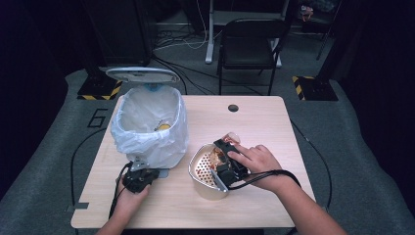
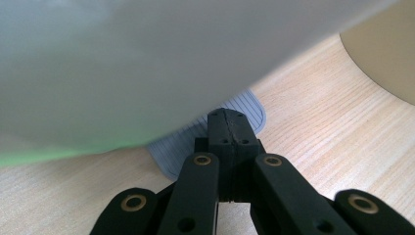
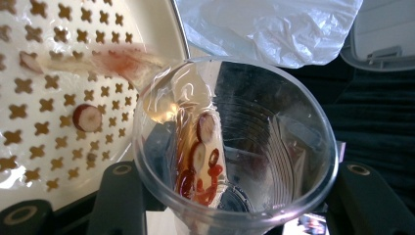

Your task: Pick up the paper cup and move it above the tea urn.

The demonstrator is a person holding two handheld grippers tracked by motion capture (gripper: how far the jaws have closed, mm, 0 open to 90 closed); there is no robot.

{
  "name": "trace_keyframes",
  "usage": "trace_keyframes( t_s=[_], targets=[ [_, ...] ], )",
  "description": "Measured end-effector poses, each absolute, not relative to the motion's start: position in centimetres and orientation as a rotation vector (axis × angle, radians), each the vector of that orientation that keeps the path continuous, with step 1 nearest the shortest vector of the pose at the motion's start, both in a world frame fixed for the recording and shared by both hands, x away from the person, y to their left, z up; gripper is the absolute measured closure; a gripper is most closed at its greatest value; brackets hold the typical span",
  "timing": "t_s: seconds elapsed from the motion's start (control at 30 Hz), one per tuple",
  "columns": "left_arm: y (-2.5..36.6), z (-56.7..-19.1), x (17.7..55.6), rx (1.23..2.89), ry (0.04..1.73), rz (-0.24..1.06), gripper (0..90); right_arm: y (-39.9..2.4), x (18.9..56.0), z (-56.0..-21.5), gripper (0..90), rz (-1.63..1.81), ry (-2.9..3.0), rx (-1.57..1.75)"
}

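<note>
Here the right tongs [image 1: 226, 155] clamp a clear plastic cup [image 3: 235, 147], smeared with red sauce and fruit slices, tilted over the cream perforated strainer basket [image 1: 199, 169] at the near right of the pale wooden tabletop [image 1: 264, 122]. The left tongs [image 2: 228, 128], jaws closed and empty, rest on the grey ribbed pedal [image 2: 254, 110] of the white bag-lined bin [image 1: 149, 125], far left.

Grey carpet [image 1: 372, 161], black chair [image 1: 249, 41], dim room.
</note>
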State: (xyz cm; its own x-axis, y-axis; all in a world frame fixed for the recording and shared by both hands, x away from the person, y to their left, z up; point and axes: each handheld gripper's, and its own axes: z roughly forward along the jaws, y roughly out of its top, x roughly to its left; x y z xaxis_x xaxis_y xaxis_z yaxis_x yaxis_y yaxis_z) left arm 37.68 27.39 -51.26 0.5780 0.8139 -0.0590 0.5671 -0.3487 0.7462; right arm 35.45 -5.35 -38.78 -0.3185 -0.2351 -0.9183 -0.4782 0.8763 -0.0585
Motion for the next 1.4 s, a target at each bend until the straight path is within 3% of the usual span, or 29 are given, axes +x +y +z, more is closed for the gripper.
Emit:
trace_keyframes(
  t_s=[0.67,1.4],
  targets=[
    [27.1,-51.3,37.5,2.022,1.149,0.378,90.0,-4.3,34.5,-39.8,45.0,-0.045,1.655,-0.814],
    [27.1,-51.4,37.4,2.015,1.158,0.377,90.0,-4.4,34.2,-40.4,45.1,-0.053,1.608,-0.837]
  ],
)
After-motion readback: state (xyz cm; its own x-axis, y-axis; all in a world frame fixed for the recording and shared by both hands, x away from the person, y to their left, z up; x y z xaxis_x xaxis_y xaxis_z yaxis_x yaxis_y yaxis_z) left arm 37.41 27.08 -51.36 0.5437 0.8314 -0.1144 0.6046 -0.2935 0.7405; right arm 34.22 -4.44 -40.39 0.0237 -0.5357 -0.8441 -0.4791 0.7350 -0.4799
